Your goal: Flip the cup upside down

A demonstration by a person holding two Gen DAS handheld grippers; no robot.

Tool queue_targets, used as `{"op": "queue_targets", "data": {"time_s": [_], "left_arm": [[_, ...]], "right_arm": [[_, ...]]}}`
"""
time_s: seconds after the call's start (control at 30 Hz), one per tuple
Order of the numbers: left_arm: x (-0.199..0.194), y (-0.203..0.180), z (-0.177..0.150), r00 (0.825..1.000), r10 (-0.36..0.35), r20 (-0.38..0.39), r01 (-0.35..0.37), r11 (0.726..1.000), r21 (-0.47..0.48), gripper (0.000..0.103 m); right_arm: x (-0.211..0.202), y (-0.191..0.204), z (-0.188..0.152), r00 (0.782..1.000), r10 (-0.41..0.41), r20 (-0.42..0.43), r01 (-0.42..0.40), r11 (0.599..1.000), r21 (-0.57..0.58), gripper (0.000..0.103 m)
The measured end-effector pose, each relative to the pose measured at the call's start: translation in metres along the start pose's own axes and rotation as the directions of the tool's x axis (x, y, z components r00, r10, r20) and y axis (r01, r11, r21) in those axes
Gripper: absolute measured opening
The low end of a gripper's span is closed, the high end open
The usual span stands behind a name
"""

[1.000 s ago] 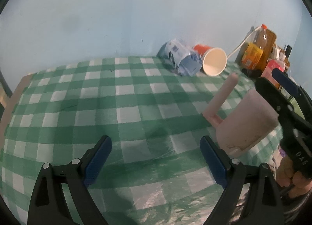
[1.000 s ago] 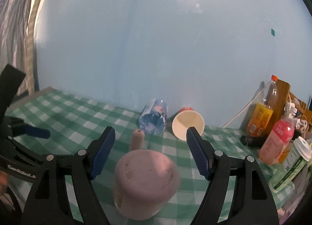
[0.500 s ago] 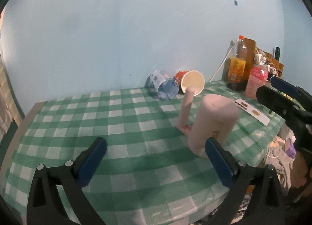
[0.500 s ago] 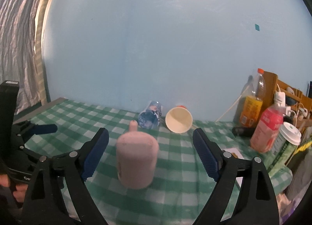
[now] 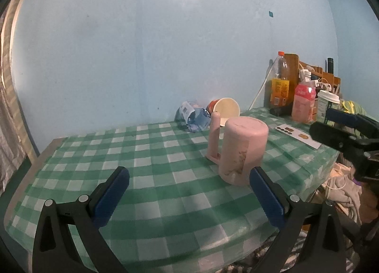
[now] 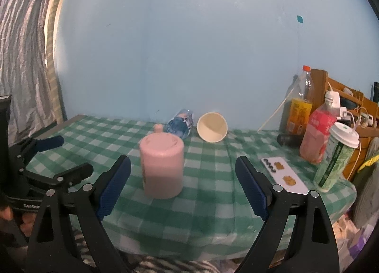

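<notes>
The pink cup point(image 6: 163, 166) stands upside down on the checked tablecloth point(image 6: 208, 202), ahead of the spread, empty right gripper point(image 6: 182, 187), nearer its left finger; left gripper point(image 5: 189, 196) likewise spread.

Both the left tongs point(image 5: 189, 189) and the right tongs point(image 6: 183, 178) gape wide, held level, gripping nothing.

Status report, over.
Left gripper and right gripper open, empty. Pink mug upside down on checkered tablecloth, free-standing. Nothing obstructing.
</notes>
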State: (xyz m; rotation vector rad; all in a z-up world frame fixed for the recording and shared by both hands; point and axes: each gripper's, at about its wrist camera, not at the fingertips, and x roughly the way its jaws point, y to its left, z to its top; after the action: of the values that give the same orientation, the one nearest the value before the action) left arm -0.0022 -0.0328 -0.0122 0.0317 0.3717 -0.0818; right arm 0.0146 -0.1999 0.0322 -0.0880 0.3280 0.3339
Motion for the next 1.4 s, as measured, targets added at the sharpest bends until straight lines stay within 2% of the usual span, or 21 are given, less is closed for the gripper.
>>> {"op": "queue_targets", "data": {"time_s": [0.27, 0.43, 1.17, 1.4], "left_arm": [[-0.007, -0.002, -0.010, 1.000, -0.002, 0.021, 0.002, 1.000, -0.006, 0.102], [-0.005, -0.005, -0.012, 1.000, 0.002, 0.019, -0.003, 1.000, 0.011, 0.102], [-0.006, -0.002, -0.013, 1.000, 0.005, 0.003, -0.005, 1.000, 0.004, 0.103], [-0.005, -0.003, -0.013, 1.000, 0.028, -0.014, -0.028, 0.999, 0.017, 0.103]], "right_arm": [[-0.002, 0.001, -0.017, 1.000, -0.023, 0.013, 0.023, 1.000, 0.009, 0.089], [0.006, -0.002, -0.024, 1.000, -0.030, -0.007, 0.031, 0.999, 0.025, 0.089], [0.012, 0.006, -0.029, 0.999, -0.022, -0.043, 0.022, 1.000, -0.010, 0.089], [0.012, 0.007, -0.029, 0.999, -0.021, -0.045, 0.021, 1.000, -0.009, 0.089]]}}
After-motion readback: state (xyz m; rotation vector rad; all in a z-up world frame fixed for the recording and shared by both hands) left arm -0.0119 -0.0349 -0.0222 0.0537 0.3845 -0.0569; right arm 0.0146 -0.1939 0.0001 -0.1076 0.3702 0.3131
